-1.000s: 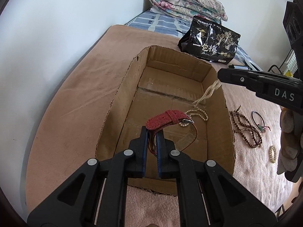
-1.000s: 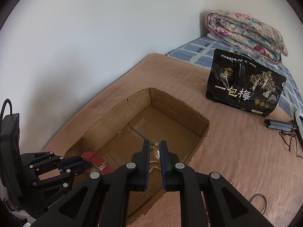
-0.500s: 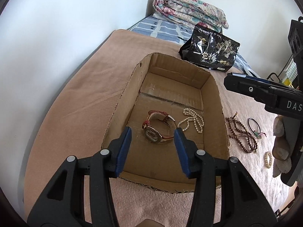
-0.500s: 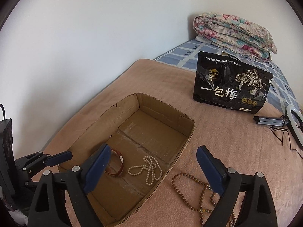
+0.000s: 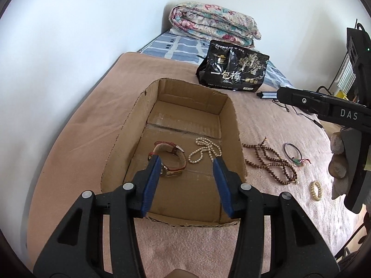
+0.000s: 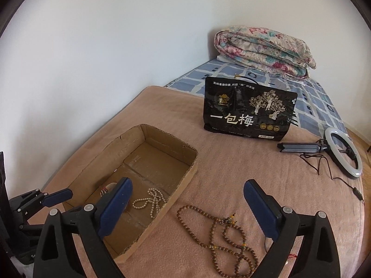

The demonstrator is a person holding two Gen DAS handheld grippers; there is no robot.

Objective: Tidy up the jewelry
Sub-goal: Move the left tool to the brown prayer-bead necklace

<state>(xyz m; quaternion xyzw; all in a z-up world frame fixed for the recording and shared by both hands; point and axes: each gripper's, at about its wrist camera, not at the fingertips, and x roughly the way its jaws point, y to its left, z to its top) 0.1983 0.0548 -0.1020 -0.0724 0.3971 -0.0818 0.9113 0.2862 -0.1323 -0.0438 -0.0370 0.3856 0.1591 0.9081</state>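
Observation:
An open cardboard box (image 5: 129, 143) lies on the pink blanket. On its floor rest a red-strapped watch (image 5: 171, 159) and a pearl necklace (image 5: 204, 151). My left gripper (image 5: 186, 159) hovers open above the box's near end, holding nothing. My right gripper (image 6: 187, 181) is above the box's right wall (image 6: 183, 183); its jaws are opening wide with nothing between them. A long wooden bead string (image 6: 222, 231) lies on the blanket right of the box. Beyond it are a black bangle (image 5: 292, 151) and a small pearl bracelet (image 5: 316, 190).
A black snack bag (image 6: 249, 112) stands behind the box. A folded floral quilt (image 6: 264, 48) lies at the head of the bed. A ring light (image 6: 343, 155) with its cable is at the right. A white wall runs along the left.
The left jaws opened and dropped the watch into the box. The right jaws opened and let the pearl necklace fall in. Both grippers drew back and up.

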